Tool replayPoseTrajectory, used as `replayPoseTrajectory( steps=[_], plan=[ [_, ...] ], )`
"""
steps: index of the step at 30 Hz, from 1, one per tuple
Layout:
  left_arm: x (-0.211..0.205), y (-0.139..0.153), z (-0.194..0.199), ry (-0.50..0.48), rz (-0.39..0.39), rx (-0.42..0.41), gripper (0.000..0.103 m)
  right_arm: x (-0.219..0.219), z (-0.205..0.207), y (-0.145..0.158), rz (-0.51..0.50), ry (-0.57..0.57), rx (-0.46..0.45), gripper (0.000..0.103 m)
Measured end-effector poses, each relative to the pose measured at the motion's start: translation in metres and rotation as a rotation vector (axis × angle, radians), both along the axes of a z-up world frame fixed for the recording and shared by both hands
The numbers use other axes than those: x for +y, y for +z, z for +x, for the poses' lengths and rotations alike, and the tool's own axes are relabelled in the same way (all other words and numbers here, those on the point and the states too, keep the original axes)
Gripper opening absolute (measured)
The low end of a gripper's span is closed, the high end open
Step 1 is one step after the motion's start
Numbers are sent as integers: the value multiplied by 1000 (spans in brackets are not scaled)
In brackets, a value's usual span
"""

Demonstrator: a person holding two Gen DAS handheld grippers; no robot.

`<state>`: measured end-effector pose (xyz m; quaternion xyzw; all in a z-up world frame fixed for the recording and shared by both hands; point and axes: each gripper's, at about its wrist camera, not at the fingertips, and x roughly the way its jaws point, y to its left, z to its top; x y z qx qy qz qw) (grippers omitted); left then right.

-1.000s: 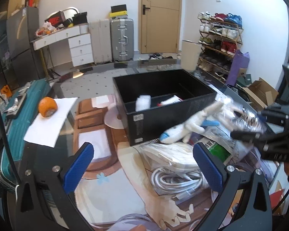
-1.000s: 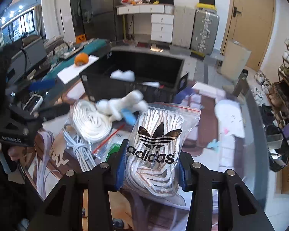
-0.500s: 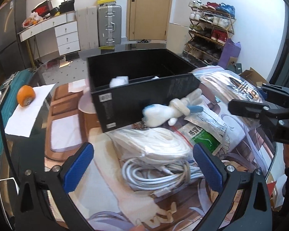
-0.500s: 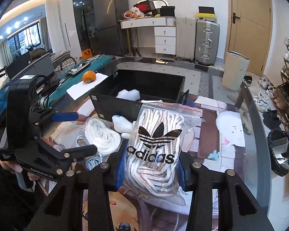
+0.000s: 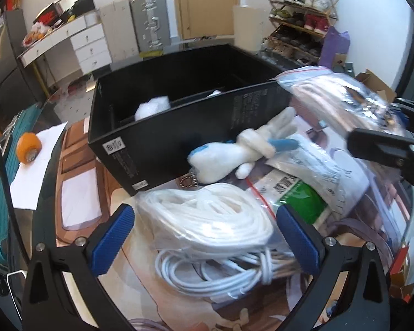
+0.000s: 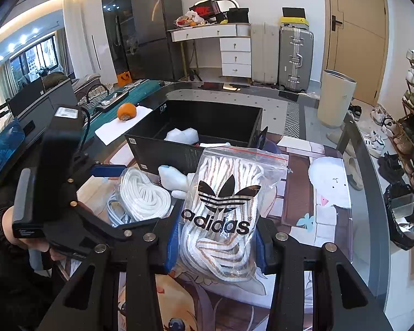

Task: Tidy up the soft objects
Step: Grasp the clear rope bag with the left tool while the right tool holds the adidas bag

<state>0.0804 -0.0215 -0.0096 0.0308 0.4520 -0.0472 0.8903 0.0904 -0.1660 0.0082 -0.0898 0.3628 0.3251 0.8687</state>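
You're gripping a glossy, crinkled clear plastic zip bag [image 6: 229,207] of woven laces; beside it, a fuzzy plush toy [image 5: 234,154] is lying against the matt black bin [image 5: 179,127], by smooth white cable [image 5: 220,273].

The black box [image 5: 179,115] and white rope [image 6: 143,195] are seen closely from above by both wrist views, from opposite sides.

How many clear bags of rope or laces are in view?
2: the adidas bag is clamped in the right gripper; the white rope bag lies between the left gripper's open jaws. Others may be hidden.
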Motion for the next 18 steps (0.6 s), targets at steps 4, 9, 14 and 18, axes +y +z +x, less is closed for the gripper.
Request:
replayPoseTrajectory(
  steps=[4,9,14,18],
  plan=[
    [1,-2,2,-3,-20,2,103,0,0,0,0,2,3,43],
    [0,-4,1,-38,-60,10,75,0,-1,-1,-3,4,2,43],
    [-6,-1,-8,-99,-62,-19,35,0,-1,-1,-4,4,3,43],
    [-9,2,-15,-121,-65,-39,24,0,-1,-1,-5,4,1,43]
  ],
)
